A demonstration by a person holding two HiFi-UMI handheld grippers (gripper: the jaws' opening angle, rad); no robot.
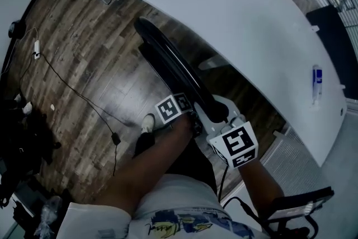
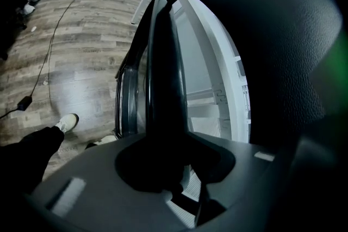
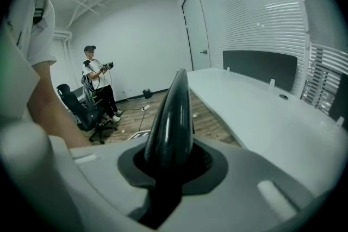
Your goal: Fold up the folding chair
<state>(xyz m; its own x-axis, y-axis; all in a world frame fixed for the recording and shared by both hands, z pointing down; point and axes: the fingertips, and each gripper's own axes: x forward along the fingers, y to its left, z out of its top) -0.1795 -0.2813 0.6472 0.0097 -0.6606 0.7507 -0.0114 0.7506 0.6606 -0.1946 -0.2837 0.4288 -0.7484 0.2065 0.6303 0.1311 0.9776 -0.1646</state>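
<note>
The black folding chair [image 1: 168, 59] stands folded flat, a narrow dark slab running from the floor up toward me beside the white desk. My left gripper [image 1: 193, 120] is shut on its near upper edge, and my right gripper [image 1: 219, 116] is shut on the same end just to the right. In the left gripper view the chair's thin black edge [image 2: 163, 79] runs up out of the left gripper [image 2: 174, 171], with a broad padded panel [image 2: 272, 35] on the right. In the right gripper view a glossy black chair edge [image 3: 171, 117] rises from the right gripper [image 3: 171, 174].
A long white desk [image 1: 224, 14] curves close along the chair's right side, a small bottle [image 1: 316, 82] on it. A cable [image 1: 78, 92] trails over the wood floor. My shoe [image 1: 147, 122] is beside the chair. A person [image 3: 98, 84] and an office chair [image 3: 81, 111] stand far off.
</note>
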